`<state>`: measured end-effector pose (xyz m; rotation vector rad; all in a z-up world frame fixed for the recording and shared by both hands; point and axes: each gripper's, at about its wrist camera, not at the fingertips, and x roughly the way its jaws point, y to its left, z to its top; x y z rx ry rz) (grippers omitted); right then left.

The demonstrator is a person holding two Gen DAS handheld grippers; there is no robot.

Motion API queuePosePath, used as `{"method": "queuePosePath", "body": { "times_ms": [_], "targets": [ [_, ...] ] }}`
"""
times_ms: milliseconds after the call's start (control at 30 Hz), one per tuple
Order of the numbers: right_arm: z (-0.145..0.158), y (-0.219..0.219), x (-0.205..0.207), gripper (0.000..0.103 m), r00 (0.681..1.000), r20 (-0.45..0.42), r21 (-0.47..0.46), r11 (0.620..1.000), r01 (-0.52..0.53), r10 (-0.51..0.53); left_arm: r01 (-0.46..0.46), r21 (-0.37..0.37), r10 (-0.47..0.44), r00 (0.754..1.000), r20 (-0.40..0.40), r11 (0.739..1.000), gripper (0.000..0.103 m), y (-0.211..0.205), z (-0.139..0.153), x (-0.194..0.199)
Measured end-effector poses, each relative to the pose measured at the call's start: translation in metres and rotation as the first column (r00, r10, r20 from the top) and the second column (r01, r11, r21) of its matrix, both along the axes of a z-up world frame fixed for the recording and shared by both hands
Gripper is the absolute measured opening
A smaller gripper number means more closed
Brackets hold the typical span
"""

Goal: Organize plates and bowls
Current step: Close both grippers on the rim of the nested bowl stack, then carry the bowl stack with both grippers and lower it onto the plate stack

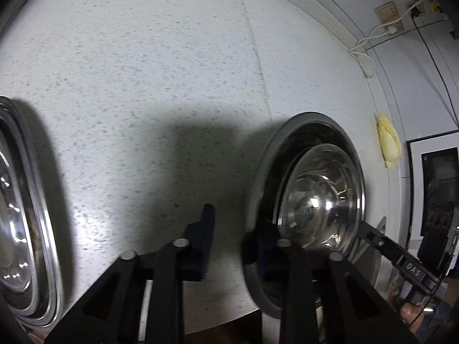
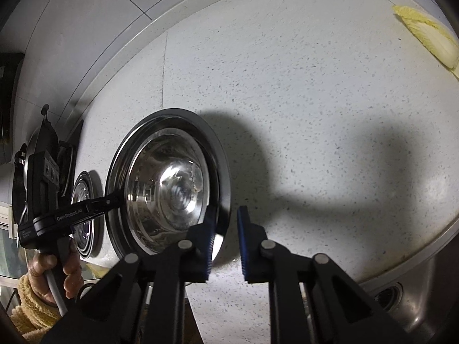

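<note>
the large steel bowl sits on the speckled counter with a smaller steel bowl nested inside it; a separate stack of plates lies well apart on its left. the right gripper straddles the big bowl's near right rim, fingers spread either side of the rim with a sliver of counter showing by the outer pad, so not yet pinching. the left gripper does the same on the opposite rim: one finger inside, the other clearly off the outer wall. risks, as i judge them: the rim is thin and polished, so a shallow or uneven pinch could slip. if one side bites before the other, the bowl may tip and the loose inner bowl slide or rattle out. the sink lies close to the right.
</note>
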<state>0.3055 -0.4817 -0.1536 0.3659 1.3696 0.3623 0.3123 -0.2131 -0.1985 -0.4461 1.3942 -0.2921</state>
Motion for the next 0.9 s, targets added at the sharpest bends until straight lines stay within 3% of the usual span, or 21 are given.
{"method": "queuePosePath", "body": {
  "times_ms": [100,400,567,733,900],
  "targets": [
    [-0.002,0.001,0.0,0.011,1.0,-0.007,0.008,1.0,-0.008,0.008,0.016,-0.025,-0.016,1.0,0.007,1.0,0.006,-0.006,0.001,0.002],
    [0.003,0.009,-0.002,0.01,0.999,0.023,-0.035,0.999,-0.026,0.026,0.022,-0.021,-0.021,1.0,0.02,1.0,0.006,-0.006,0.003,0.0],
    [0.019,0.009,-0.003,0.01,0.998,0.055,-0.036,0.999,-0.022,0.024,0.022,-0.023,-0.02,0.997,0.072,0.999,0.006,0.008,0.021,-0.007],
    [0.053,0.028,0.0,0.01,0.992,0.113,-0.028,0.998,-0.048,0.051,-0.01,-0.045,0.016,0.991,0.133,0.999,0.006,0.036,0.05,-0.015],
    [0.085,0.077,0.001,0.01,0.979,0.166,0.0,0.993,-0.121,0.119,-0.087,-0.051,0.095,0.978,0.187,0.995,0.006,0.098,0.085,-0.032]
  ]
}}
